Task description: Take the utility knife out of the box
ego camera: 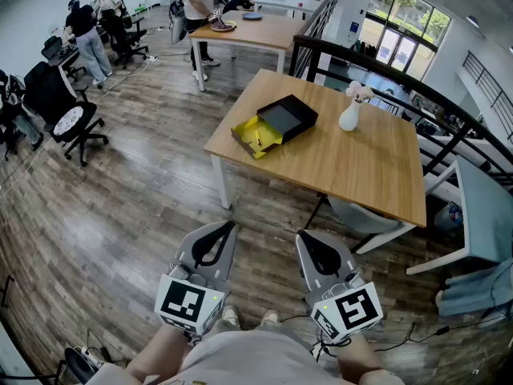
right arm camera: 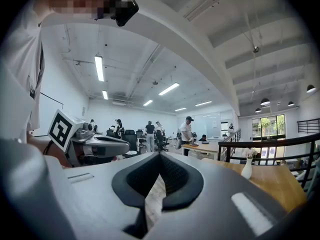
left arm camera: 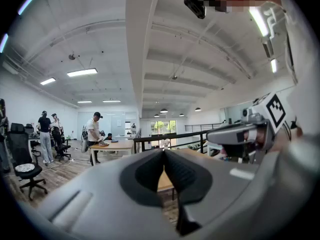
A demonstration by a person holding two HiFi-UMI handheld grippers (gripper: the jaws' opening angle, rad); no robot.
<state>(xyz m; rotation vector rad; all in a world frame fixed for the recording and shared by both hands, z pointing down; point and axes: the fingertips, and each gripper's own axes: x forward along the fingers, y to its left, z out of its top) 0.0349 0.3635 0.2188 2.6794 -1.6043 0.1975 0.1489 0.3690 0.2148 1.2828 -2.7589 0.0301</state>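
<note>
The person is standing back from the desk (ego camera: 361, 167), holding both tools low and close to the body above the wooden floor (ego camera: 120, 207), well apart from anything on the desk. The left tool (ego camera: 231, 225) is pointing roughly level toward the desk, and in the left gripper view (left arm camera: 164, 152) its dark pads are pressing together at the tips with nothing between them. The right tool (ego camera: 303, 236) is sitting just beside it, aiming the same way; in the right gripper view (right arm camera: 160, 154) its jaws are likewise closing on nothing, pressed tip to tip. The box (ego camera: 286, 117) is lying on the desk near its left edge, a black tray facing up with a yellow part (ego camera: 256, 137) spreading open at its near side. The utility knife is not showing clearly at this range, so I cannot tell where it is lying. A white vase (ego camera: 349, 117) with pale flowers is standing upright on the desk, near the box on its right but apart from it. Farther back, several people (ego camera: 196, 6) are standing around another table, and a black office chair (ego camera: 68, 123) is standing on the floor at the left.
</note>
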